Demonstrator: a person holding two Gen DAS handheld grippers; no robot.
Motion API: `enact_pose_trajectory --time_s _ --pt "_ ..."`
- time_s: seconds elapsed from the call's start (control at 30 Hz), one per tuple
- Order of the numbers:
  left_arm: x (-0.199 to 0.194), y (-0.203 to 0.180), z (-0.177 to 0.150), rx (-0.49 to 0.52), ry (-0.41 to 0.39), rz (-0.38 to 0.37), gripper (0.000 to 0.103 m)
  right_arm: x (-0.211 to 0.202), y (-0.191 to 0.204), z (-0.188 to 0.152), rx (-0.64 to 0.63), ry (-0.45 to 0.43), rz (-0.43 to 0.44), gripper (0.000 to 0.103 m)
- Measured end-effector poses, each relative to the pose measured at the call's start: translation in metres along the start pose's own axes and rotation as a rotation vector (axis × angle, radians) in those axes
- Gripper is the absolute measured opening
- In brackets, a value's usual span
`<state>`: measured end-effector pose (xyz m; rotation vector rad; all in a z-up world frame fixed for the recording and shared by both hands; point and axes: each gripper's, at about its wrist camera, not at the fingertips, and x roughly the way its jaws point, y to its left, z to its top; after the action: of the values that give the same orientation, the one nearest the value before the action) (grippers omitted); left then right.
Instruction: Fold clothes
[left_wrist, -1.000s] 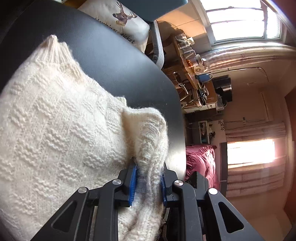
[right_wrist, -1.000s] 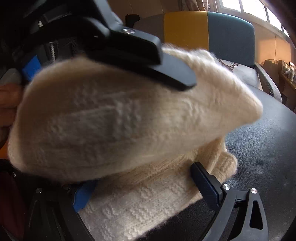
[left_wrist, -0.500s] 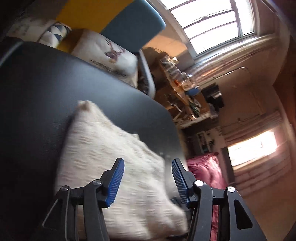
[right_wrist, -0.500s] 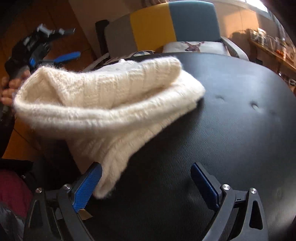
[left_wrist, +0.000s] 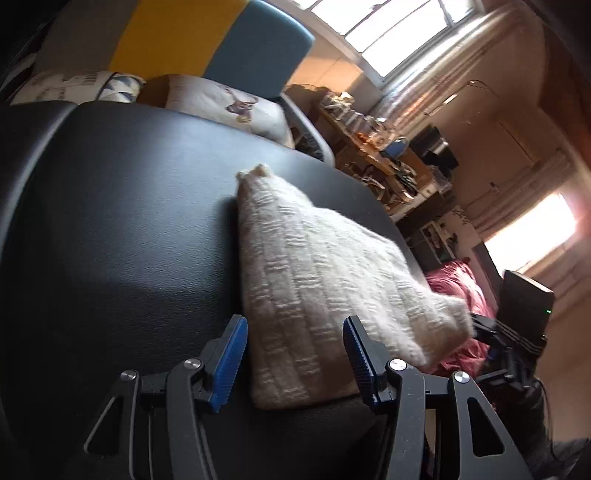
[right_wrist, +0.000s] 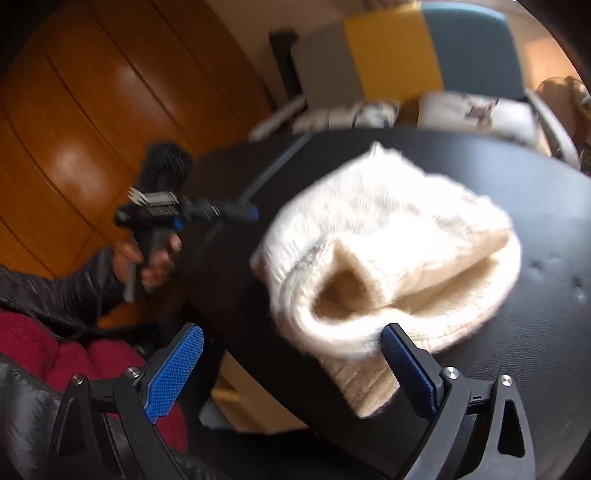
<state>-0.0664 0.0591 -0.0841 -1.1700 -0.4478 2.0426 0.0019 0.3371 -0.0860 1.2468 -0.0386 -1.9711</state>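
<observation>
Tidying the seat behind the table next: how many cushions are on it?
2: a deer-print cushion against the blue backrest, a patterned cushion to its left. The table edge may hide more.

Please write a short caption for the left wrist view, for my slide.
Open left gripper above a folded cream knit sweater lying on a black padded table.

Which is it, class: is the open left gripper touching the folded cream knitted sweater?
Cannot tell. In the left wrist view the left gripper is open, the cream knitted sweater lying between its blue pads; no clear gap or contact shows.
</observation>
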Motion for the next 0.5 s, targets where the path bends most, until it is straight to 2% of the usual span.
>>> enact_pose_trajectory --time_s 0.07,0.13,0.2,0.27,0.33,0.37,0.4,0.5 --pt "0.007 -0.017 0.012 0.068 -0.002 -0.02 0.054 0.014 0.0 0.006 -0.005 0.016 0.018 0.1" --pt "0.021 -0.03 0.026 0.124 0.015 -0.032 0.054 0.024 -0.002 0.016 0.02 -0.01 0.095 0.1" --pt "0.041 -0.036 0.038 0.151 0.036 -0.013 0.054 0.039 -0.006 0.018 0.045 0.001 0.172 0.1" --pt "0.06 -0.036 0.043 0.177 0.075 0.007 0.054 0.052 -0.017 0.006 0.08 0.059 0.19 0.1" --pt "0.073 -0.034 0.041 0.204 0.109 0.014 0.054 0.061 -0.034 -0.017 0.123 0.152 0.15 0.089" --pt "0.075 -0.034 0.038 0.223 0.117 0.01 0.054 0.057 -0.042 -0.025 0.155 0.145 0.151 0.082" --pt "0.077 -0.033 0.036 0.239 0.123 0.008 0.054 0.047 -0.05 -0.032 0.194 0.103 0.166 0.082" --pt "0.075 -0.032 0.032 0.254 0.124 0.005 0.054 0.013 -0.058 -0.041 0.262 -0.038 0.117 0.082"
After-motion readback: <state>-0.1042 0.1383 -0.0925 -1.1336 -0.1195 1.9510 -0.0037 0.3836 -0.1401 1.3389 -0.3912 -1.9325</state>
